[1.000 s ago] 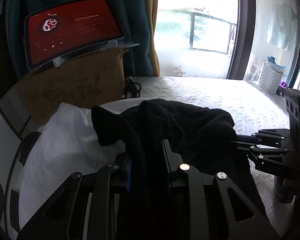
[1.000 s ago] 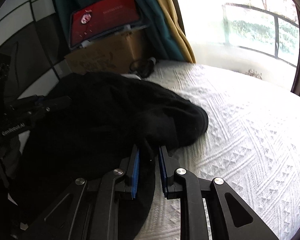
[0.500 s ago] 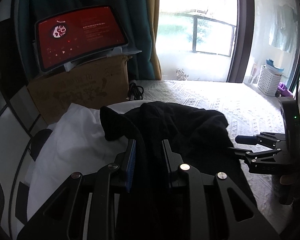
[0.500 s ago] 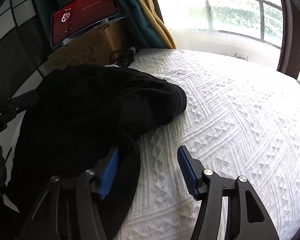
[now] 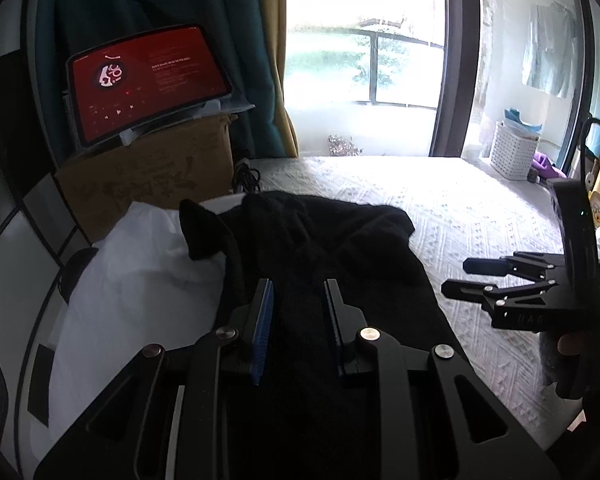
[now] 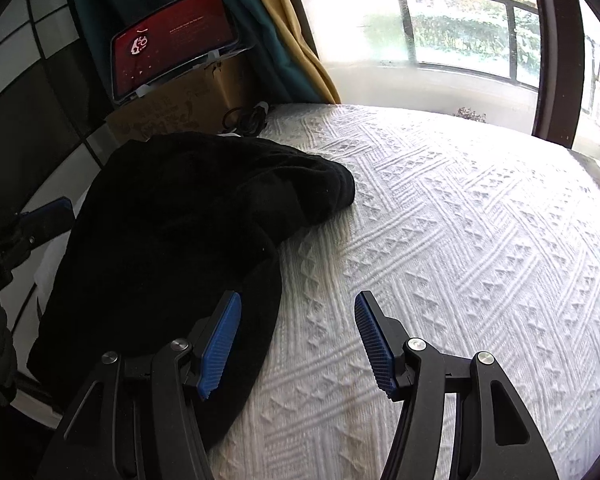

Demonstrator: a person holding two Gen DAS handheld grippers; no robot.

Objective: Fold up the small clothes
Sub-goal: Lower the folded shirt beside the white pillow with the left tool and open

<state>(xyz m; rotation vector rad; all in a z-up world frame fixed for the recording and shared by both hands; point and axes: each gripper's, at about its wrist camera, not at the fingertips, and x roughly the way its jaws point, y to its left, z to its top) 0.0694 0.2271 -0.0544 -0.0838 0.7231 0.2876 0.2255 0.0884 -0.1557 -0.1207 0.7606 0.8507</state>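
A black garment (image 6: pixel 180 232) lies folded over on the left part of the white textured bedspread (image 6: pixel 440 240); it also shows in the left wrist view (image 5: pixel 332 248). My left gripper (image 5: pixel 298 300) sits over the garment with its jaws partly apart and dark cloth between them; I cannot tell whether it grips the cloth. My right gripper (image 6: pixel 298 320) is open and empty, just above the bedspread at the garment's near right edge. It shows at the right of the left wrist view (image 5: pixel 476 276).
A white pillow (image 5: pixel 132 280) lies left of the garment. A cardboard box (image 5: pixel 148 176) with a red-screened tablet (image 5: pixel 144 80) stands at the bed's head beside a cable (image 6: pixel 244 120). A window and a white basket (image 5: pixel 514 156) lie beyond the bed.
My right gripper let go of the black garment, opened wide and drew back to the right. My left gripper's jaws widened a little and it pulled back slightly.
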